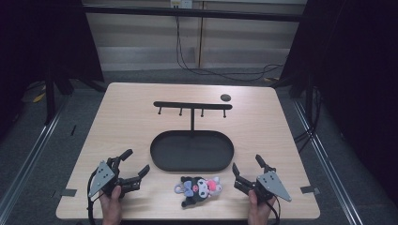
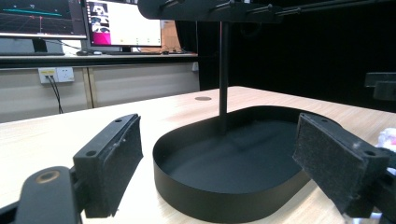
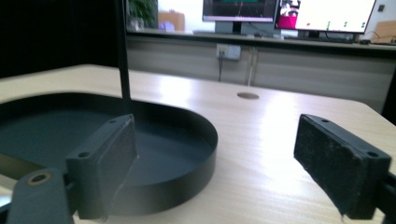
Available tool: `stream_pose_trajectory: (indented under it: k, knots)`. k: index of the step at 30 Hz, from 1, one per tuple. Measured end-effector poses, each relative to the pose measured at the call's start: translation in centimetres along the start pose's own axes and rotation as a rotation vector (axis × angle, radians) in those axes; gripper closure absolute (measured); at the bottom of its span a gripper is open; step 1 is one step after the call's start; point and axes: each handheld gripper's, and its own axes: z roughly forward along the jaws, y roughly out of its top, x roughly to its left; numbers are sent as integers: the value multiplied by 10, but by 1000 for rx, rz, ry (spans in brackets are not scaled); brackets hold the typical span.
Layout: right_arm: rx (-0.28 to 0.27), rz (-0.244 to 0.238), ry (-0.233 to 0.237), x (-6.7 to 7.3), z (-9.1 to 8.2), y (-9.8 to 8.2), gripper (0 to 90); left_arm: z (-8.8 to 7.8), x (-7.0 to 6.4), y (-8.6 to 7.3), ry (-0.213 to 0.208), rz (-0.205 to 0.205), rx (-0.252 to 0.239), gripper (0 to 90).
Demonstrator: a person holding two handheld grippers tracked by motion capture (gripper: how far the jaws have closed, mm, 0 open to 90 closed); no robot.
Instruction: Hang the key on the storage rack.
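Both my grippers, left gripper point(image 1: 135, 165) and right gripper point(image 1: 246, 168), hold their fingers wide apart and empty, flanking the plush keychain point(image 1: 199, 188) near the tabletop point(image 1: 263, 126) front edge, just before the tray point(image 1: 162, 164).

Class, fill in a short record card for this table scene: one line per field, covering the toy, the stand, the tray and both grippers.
Toy: plush keychain, black, white and pink, lying on the table at its near edge, between the grippers
Stand: black hook rack, its post rising from the tray, nothing hung on it
Tray: black oval tray, nothing in it
Left gripper: open, holding nothing, beside the tray
Right gripper: open, holding nothing, right of the toy
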Motion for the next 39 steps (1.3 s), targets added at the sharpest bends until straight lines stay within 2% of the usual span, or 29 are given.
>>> stream_pose_trajectory:
  k: [3,4,5,6,9,11,12,17,18,21,22,23,24,25,26,28,30,31,33,34,35,36,39]
  knots:
    - [36,-17,-15,2,3,1,128,0,0,0,0,-1,0,153]
    - [62,-5,-5,2,3,2,125,0,0,0,0,2,1,153]
    - [62,-5,-5,2,3,2,125,0,0,0,0,2,1,153]
    - [70,23,23,-1,2,2,125,0,0,0,0,3,1,153]
    - [75,58,15,-4,1,2,125,0,0,0,0,2,1,153]
    - [81,57,13,-3,2,2,126,0,0,0,0,2,2,153]
    - [101,46,9,-2,4,3,125,0,0,0,-1,3,1,153]
    - [135,58,44,-2,7,4,131,0,0,0,-2,3,1,153]
    - [174,59,44,-1,9,7,138,0,0,0,-2,3,1,153]
    - [183,54,52,0,9,10,179,0,0,0,-2,3,2,153]
    - [189,36,73,0,8,14,244,0,0,0,-2,3,1,153]
    - [189,36,73,0,8,14,244,0,0,0,-2,3,1,153]
    - [191,28,101,1,8,19,249,0,0,0,-2,3,1,153]
    - [191,28,101,1,8,19,249,0,0,0,-2,3,1,153]
    - [208,29,131,1,8,23,288,0,0,0,-2,3,1,153]
    - [219,18,146,2,8,26,291,0,0,0,-2,3,1,153]
    - [218,9,148,3,8,27,310,0,0,0,-2,3,1,153]
    - [203,-15,124,5,7,29,289,0,0,0,-2,3,1,153]
    - [204,-12,129,6,7,30,275,0,0,0,-2,3,1,153]
    - [226,11,159,6,10,33,258,0,0,0,-3,4,1,153]
    - [226,11,159,6,10,33,258,0,0,0,-3,4,1,153]
    - [242,25,183,6,11,35,260,0,0,0,-4,3,1,153]
    - [273,17,198,8,12,39,283,0,0,0,-4,3,1,153]
